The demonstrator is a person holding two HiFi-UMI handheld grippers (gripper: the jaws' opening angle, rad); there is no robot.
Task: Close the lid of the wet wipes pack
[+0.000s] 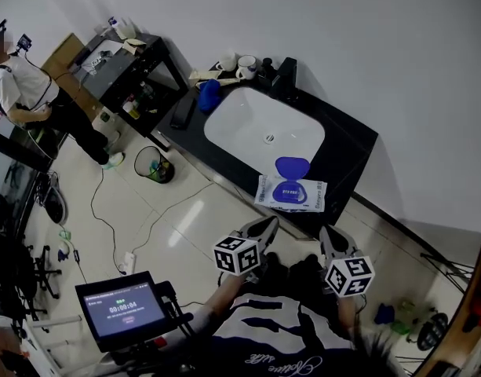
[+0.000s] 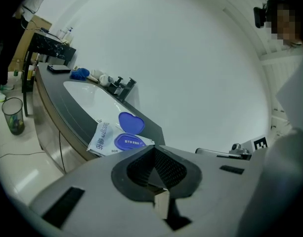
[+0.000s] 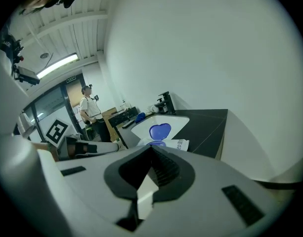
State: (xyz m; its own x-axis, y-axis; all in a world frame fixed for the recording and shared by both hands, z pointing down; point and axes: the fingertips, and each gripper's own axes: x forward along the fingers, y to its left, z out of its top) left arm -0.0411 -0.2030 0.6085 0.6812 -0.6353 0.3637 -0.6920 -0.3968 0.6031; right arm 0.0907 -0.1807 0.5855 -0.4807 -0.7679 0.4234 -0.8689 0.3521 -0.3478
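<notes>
The wet wipes pack point(image 1: 296, 194) lies flat at the near edge of the black counter point(image 1: 346, 144), right of the sink. Its blue heart-shaped lid point(image 1: 292, 166) stands open, hinged back toward the wall. In the head view my left gripper point(image 1: 263, 227) hangs just in front of and below the pack, and my right gripper point(image 1: 332, 239) sits beside it to the right. Both are short of the counter and touch nothing. The left gripper view shows the pack point(image 2: 104, 137) and lid point(image 2: 131, 123) beyond the left gripper point(image 2: 153, 149), jaws together. The right gripper point(image 3: 151, 149) likewise looks shut and empty, lid point(image 3: 159, 131) ahead.
A white sink point(image 1: 264, 128) fills the counter's middle, with a black faucet point(image 1: 286, 77), cups point(image 1: 238, 65) and a blue cloth point(image 1: 209, 94) behind it. A bin point(image 1: 154, 165) stands on the floor left. A person point(image 1: 20, 85) stands by a black table point(image 1: 122, 61). A monitor point(image 1: 121, 305) is near left.
</notes>
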